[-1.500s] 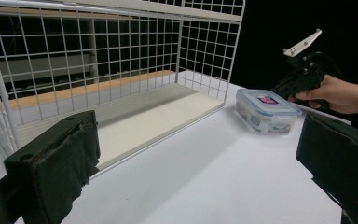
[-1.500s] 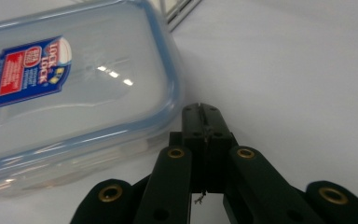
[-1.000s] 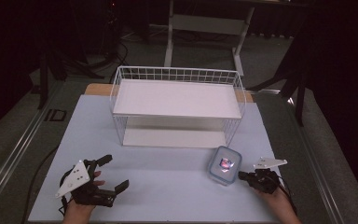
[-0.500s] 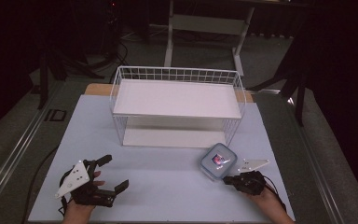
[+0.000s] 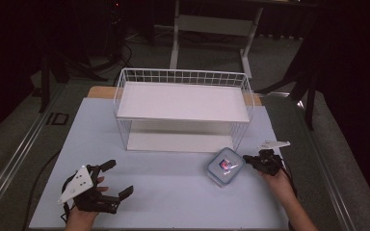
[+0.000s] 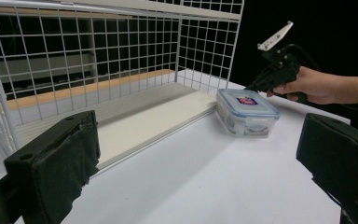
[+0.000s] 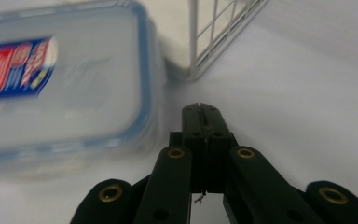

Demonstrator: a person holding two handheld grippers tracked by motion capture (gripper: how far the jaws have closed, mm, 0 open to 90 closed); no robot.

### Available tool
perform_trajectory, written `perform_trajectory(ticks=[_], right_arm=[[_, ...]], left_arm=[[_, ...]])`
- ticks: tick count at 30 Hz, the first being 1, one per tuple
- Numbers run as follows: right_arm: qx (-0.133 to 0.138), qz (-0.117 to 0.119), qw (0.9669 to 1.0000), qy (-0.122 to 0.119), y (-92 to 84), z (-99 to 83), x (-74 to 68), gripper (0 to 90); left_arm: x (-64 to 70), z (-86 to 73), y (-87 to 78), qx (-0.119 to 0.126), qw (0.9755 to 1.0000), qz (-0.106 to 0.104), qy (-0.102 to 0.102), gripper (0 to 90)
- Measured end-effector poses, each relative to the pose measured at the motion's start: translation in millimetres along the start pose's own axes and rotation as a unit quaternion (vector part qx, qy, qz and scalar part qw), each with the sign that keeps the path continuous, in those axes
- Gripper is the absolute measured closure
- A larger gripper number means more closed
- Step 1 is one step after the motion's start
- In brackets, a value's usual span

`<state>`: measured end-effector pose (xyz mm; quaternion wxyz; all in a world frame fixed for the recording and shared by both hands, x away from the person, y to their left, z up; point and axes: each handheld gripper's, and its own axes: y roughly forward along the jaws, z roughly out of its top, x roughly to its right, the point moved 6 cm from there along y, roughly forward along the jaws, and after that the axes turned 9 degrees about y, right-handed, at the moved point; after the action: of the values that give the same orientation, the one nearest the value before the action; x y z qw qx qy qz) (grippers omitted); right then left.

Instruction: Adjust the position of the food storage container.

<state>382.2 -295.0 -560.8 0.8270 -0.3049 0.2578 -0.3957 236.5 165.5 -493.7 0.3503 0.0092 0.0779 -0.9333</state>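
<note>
A clear lidded food container (image 5: 225, 165) with a blue rim and a red and blue label stands on the white table, just in front of the wire rack's right corner. My right gripper (image 5: 248, 159) is shut with nothing in it, its tip close beside the container's right edge. In the right gripper view the closed jaws (image 7: 201, 110) point past the blurred container (image 7: 60, 79). My left gripper (image 5: 119, 178) rests at the near left, open wide and empty. Between its pads (image 6: 51, 161) the left gripper view takes in the container (image 6: 247, 112) and the right gripper (image 6: 276, 70).
A white wire rack (image 5: 183, 82) with two shelves stands across the middle back of the table (image 5: 173, 202). Its lower shelf (image 6: 135, 116) lies level with the table top. The rack's corner post (image 7: 193, 42) is right beside the container.
The container has slid a little to the left. My right hand first came in towards it, then swung to the far right side of it. The left gripper has stayed put.
</note>
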Motion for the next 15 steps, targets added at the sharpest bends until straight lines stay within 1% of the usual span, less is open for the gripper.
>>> perform_trajectory(ticks=[1, 2, 4, 8, 9, 10, 11, 12, 13, 14, 15], right_arm=[[0.0, 0.0, 1.0, 0.0, 0.0, 0.0, 0.0, 90.0], [-0.005, 0.007, 1.0, -0.004, 1.7, -0.4, -4.2, 90.0], [-0.006, 0.008, 0.9999, -0.009, 1.6, -1.5, -6.6, 90.0], [-0.016, 0.02, 0.9995, -0.016, -1.2, -9.8, -15.8, 90.0], [-0.026, 0.028, 0.9991, -0.017, -1.5, -16.0, -22.9, 90.0], [-0.026, 0.028, 0.9991, -0.017, -1.5, -16.0, -22.9, 90.0], [-0.029, 0.037, 0.9988, -0.016, -2.1, -20.8, -31.3, 90.0], [-0.029, 0.037, 0.9988, -0.016, -2.1, -20.8, -31.3, 90.0], [-0.03, 0.062, 0.9975, -0.015, -2.4, -24.4, -41.3, 90.0], [-0.034, 0.064, 0.9972, -0.017, -1.8, -25.9, -45.8, 90.0], [-0.034, 0.064, 0.9972, -0.017, -1.8, -25.9, -45.8, 90.0]], left_arm=[[0.1, -0.2, -0.2, -0.001, 1.0, 0.0, 0.0, 0.3], [0.2, -0.2, -0.5, 0.0, 1.0, -0.001, 0.0, 0.3], [-0.2, -0.3, -1.0, 0.0, 1.0, 0.0, 0.0, 0.3], [-1.2, -0.4, -0.9, 0.001, 1.0, 0.0, -0.004, 0.3], [-0.5, -0.4, -0.8, -0.001, 1.0, -0.001, -0.001, 0.3], [-0.5, -0.4, -0.8, -0.001, 1.0, -0.001, -0.001, 0.3], [0.1, -0.5, -0.5, -0.002, 1.0, -0.001, -0.001, 0.3], [0.5, -0.6, -0.2, -0.002, 1.0, -0.002, 0.0, 0.3], [0.4, -0.9, 0.1, -0.003, 1.0, -0.002, 0.0, 0.3], [0.4, -1.2, 0.6, -0.003, 1.0, -0.002, -0.002, 0.3], [0.2, -1.4, 0.9, -0.004, 1.0, -0.002, -0.004, 0.3]])
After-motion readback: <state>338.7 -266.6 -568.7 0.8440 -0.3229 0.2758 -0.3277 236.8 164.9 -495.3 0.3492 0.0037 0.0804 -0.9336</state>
